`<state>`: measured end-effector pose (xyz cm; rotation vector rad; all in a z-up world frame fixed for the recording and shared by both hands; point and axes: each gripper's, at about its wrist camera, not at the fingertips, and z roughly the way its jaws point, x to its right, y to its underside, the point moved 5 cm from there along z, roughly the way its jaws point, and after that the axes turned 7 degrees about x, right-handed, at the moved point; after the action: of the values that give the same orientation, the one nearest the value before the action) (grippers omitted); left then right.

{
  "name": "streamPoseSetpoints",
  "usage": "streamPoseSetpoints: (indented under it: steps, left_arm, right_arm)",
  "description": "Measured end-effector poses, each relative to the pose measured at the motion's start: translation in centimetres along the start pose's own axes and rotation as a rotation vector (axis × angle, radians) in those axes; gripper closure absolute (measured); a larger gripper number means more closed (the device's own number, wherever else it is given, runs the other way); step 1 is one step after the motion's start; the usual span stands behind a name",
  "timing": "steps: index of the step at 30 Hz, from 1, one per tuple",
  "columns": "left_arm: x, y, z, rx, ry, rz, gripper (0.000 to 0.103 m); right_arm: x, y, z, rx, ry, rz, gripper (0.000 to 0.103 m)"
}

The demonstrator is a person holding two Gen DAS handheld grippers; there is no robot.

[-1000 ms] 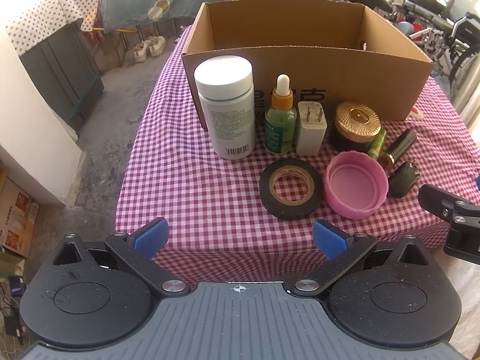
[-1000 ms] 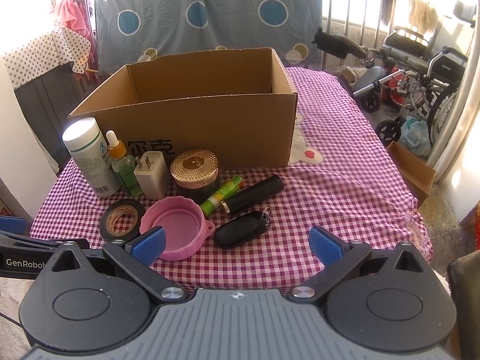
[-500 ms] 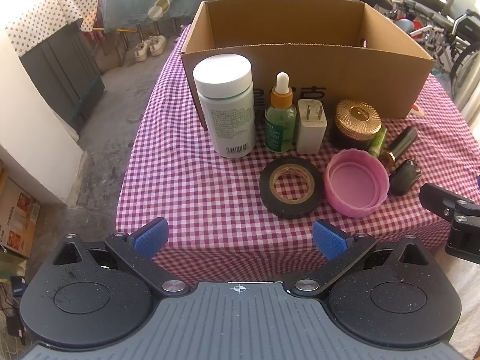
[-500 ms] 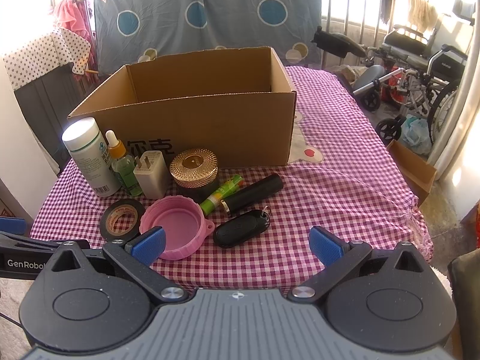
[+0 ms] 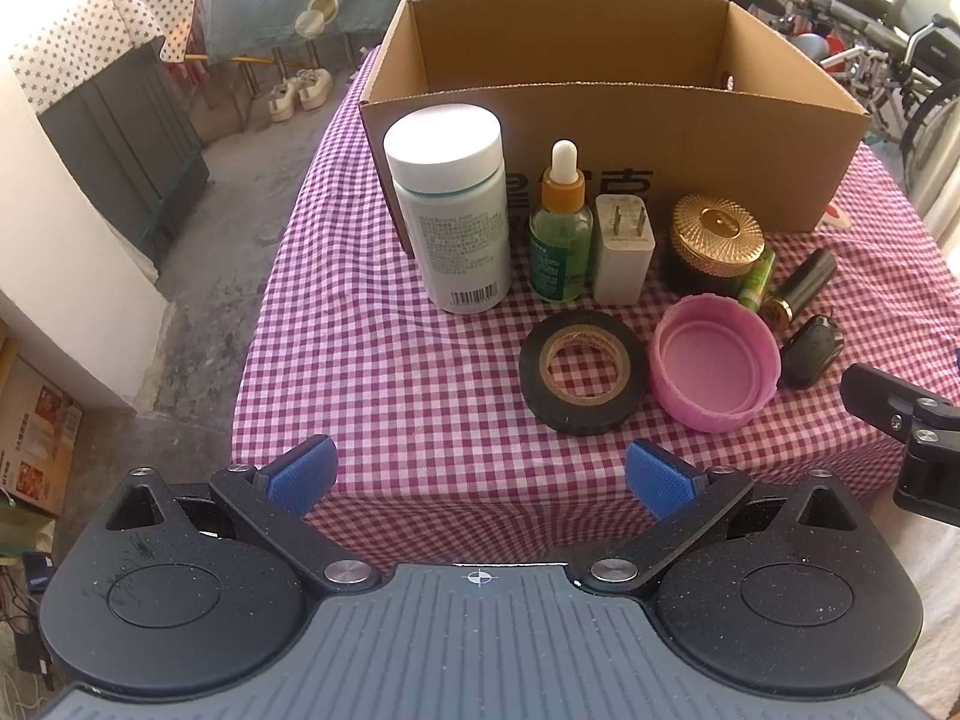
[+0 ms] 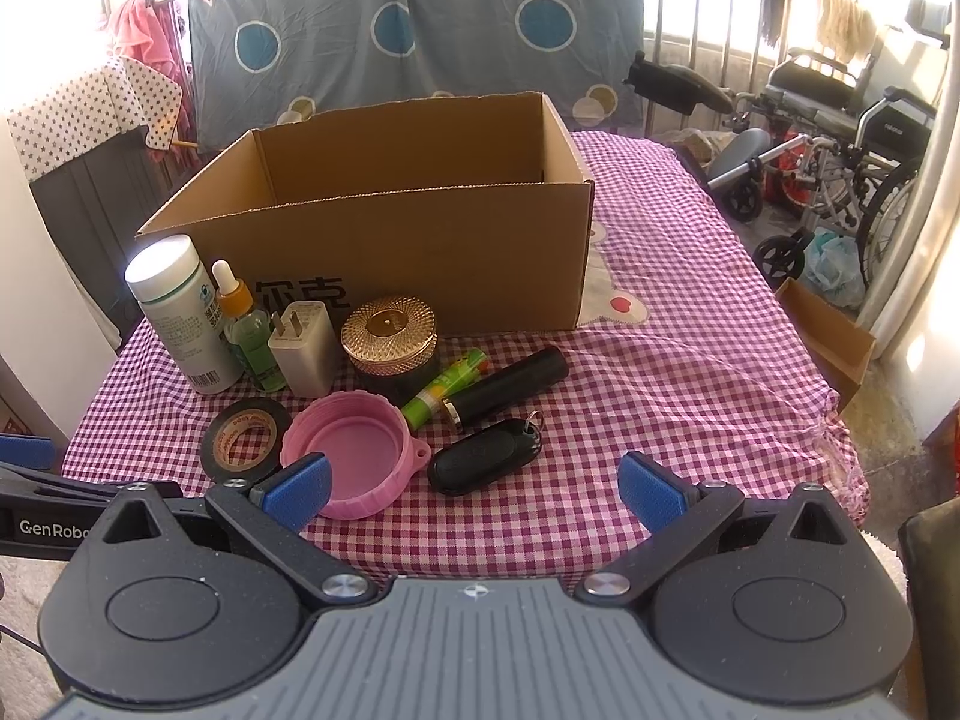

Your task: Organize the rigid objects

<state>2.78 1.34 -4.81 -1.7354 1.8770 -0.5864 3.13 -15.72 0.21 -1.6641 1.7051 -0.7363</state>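
Observation:
An open cardboard box [image 5: 606, 120] stands on the checked table [image 5: 372, 372]. In front of it stand a white pill bottle [image 5: 450, 210], a green dropper bottle [image 5: 559, 228], a white charger plug [image 5: 623, 249] and a gold-lidded jar [image 5: 714, 246]. A black tape roll [image 5: 583, 379], a pink lid [image 5: 714, 369], a green tube [image 6: 444, 387], a black cylinder [image 6: 510, 387] and a black key fob [image 6: 486, 459] lie nearer. My left gripper [image 5: 480, 477] is open and empty at the table's near edge. My right gripper [image 6: 474, 483] is open and empty just short of the key fob.
The box [image 6: 390, 228] looks empty inside as far as I see. A wheelchair [image 6: 840, 138] and a small cardboard box [image 6: 831, 336] stand on the floor to the right. A dark cabinet [image 5: 120, 138] and shoes [image 5: 300, 93] are to the left.
Both grippers have shifted only slightly; the views are almost the same. No object has moved.

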Motion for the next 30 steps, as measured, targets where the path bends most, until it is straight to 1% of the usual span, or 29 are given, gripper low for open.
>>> streamPoseSetpoints:
  steps: [11, 15, 18, 21, 27, 30]
  left_arm:
    - [0.2, -0.1, 0.3, -0.007, 0.000, 0.004, 0.000]
    - [0.4, -0.2, 0.5, -0.011, 0.003, 0.008, 0.000]
    - [0.6, -0.2, 0.6, -0.004, 0.018, 0.012, 0.000]
    - [1.1, -0.4, 0.5, 0.015, 0.052, 0.022, 0.000]
    - [2.8, -0.9, 0.3, 0.057, 0.179, 0.046, 0.000]
    - [3.8, -1.1, 0.0, 0.098, 0.239, 0.071, 0.000]
  right_arm:
    - [0.1, -0.1, 0.1, 0.002, -0.002, 0.005, 0.000]
    - [0.5, -0.2, 0.2, 0.005, 0.000, 0.022, 0.000]
    - [1.2, -0.2, 0.3, 0.007, -0.001, 0.046, 0.000]
    - [2.1, -0.2, 0.4, 0.009, 0.000, 0.071, 0.000]
    - [4.5, -0.1, 0.3, 0.023, -0.029, 0.160, 0.000]
    - [5.6, -0.1, 0.5, 0.020, -0.053, 0.211, 0.000]
